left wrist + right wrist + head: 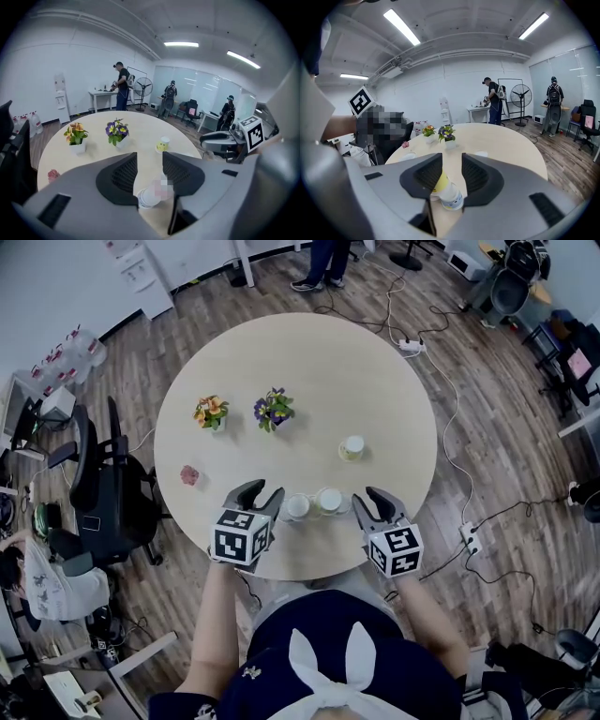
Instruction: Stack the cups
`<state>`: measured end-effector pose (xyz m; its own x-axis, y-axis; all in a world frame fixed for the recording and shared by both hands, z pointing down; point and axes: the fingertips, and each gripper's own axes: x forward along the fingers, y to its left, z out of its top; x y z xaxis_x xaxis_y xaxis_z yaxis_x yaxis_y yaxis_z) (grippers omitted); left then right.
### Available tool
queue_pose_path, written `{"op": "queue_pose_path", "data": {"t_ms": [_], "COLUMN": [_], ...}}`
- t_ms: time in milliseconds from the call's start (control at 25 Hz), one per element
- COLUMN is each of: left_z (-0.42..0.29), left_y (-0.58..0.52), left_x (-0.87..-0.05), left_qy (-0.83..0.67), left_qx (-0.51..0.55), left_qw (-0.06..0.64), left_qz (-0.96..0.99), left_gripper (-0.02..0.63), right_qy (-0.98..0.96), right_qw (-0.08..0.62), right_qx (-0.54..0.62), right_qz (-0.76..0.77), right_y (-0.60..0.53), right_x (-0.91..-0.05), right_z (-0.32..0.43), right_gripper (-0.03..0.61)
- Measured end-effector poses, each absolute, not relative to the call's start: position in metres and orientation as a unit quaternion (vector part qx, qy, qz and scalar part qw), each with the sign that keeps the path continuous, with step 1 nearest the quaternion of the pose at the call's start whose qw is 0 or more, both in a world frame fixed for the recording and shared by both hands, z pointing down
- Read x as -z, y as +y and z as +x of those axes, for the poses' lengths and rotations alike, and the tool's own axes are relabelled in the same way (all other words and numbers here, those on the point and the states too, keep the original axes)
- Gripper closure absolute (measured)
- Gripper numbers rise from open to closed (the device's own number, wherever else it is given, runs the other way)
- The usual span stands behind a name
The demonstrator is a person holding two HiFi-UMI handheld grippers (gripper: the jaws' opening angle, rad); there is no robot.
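left gripper (265, 493): jaws apart, gripping nothing | right gripper (366, 496): jaws narrower, unclamped, yellow-and-white cup (329, 500) just beside | white cup (297, 507): just beside it, lower centre between grippers | third cup (352, 448): apart, centre-right on worktop (309, 371)

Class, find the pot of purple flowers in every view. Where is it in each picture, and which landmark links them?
Head view: pot of purple flowers, upper middle of the round table.
Left gripper view: the pot is left of centre, mid-height.
Right gripper view: the pot is just left of centre.
Shared landmark: the pot of orange flowers, immediately left of it in all three.
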<state>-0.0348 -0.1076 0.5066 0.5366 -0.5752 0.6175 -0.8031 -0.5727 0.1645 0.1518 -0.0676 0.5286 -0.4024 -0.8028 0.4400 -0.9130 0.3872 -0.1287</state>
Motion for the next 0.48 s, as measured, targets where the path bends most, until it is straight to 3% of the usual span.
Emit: {"op": "queue_pose_path", "data": {"t_ms": [320,480], "left_z": [-0.082,-0.096], "left_y": [-0.126,-0.126], "left_x": [-0.496,-0.501], "left_qy": [-0.512,-0.537], "left_qx": [-0.209,-0.232], "left_qw": [0.245,0.223], "left_qz": [0.796,0.780], "left_gripper": [0.566,0.584], "right_qy": [-0.814,-0.812], "right_qw": [0.150,0.151], "right_qx": [-0.184,-0.177], "right_qz": [0.530,0.535], "right_y": [-0.084,-0.095], "right_x": [-0.523,-0.520], "right_z": [0.167,0.175], "right_gripper": [0.460,0.478]}}
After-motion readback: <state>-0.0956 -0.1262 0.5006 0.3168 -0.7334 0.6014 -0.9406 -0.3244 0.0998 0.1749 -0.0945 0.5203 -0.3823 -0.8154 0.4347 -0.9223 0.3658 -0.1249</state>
